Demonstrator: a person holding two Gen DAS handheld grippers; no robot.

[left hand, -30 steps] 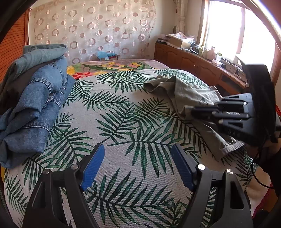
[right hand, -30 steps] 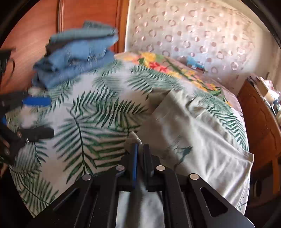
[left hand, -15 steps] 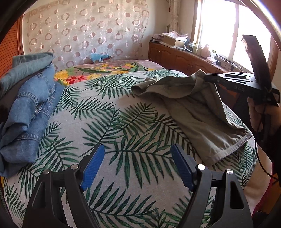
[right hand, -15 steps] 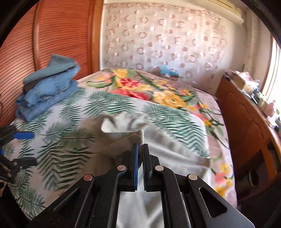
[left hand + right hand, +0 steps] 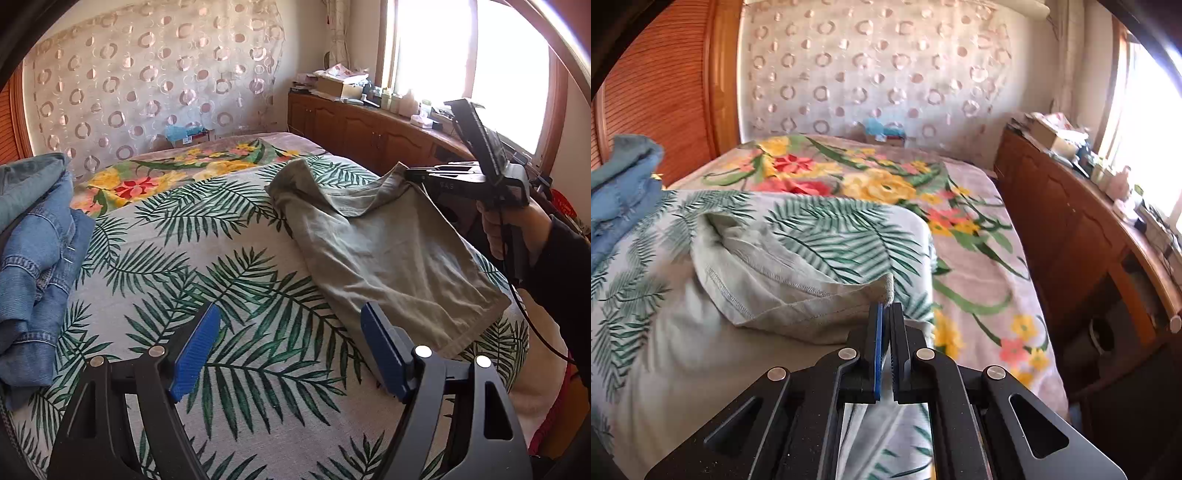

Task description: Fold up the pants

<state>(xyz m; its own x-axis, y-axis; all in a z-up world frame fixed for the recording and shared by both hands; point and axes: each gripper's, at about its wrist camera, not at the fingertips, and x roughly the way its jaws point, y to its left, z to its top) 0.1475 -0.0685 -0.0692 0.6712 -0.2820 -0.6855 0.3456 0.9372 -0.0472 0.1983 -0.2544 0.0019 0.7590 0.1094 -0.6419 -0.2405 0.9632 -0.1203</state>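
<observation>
The right gripper [image 5: 886, 306] was clamped on a corner of the grey-green pants [image 5: 384, 251], its jaws pressed together with the cloth's hemmed edge pinched at their tips. From that corner the fabric hung lifted off the bed [image 5: 229, 266], sagging down and away to the gripper's left, where the rest lay flat on the palm-leaf cover. The person's hand [image 5: 513, 229] gripped the tool's handle. The left gripper [image 5: 291, 347] stood with its blue pads [image 5: 194, 354] wide apart and nothing between them, above bare cover; the pants' lower hem lay just beyond its right finger. A pile of blue jeans [image 5: 33, 258] sat well off to its left.
</observation>
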